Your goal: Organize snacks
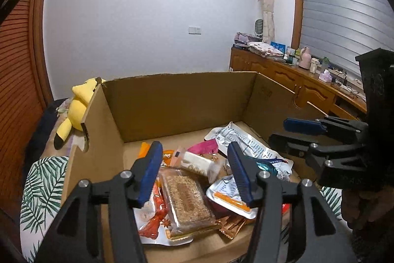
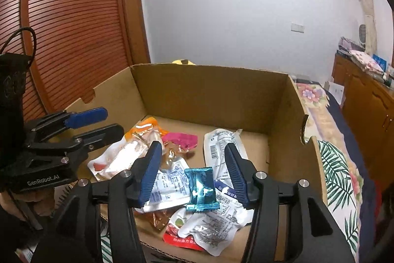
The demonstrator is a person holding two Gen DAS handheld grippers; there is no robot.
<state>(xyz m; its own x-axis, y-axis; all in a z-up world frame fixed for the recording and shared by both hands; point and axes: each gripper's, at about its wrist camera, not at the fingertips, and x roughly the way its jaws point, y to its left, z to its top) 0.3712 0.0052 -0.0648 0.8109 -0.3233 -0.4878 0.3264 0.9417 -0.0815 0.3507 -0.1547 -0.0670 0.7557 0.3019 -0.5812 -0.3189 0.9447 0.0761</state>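
I am holding both jaws partly open and empty over the cardboard box point(image 1: 177, 102): the crumb-topped bar point(image 1: 187, 199) is lying below my left gripper point(image 1: 197, 174), the teal packet point(image 2: 202, 189) below my right gripper point(image 2: 194, 174), apparently dropped in for sorting.

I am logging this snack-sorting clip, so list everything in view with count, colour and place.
open cardboard box: one, brown, on the bed
small teal foil packet: one, atop the pile in the box
clear-wrapped brown crumbly bar: one, in the box
pink wrapper: one, in the box
long white printed pouch: one, box floor
yellow plush toy: one, left of the box
wooden cabinet: one, brown, along the window wall
left tool: black with blue pads, open, over the pile
right tool: same, open, over the teal packet
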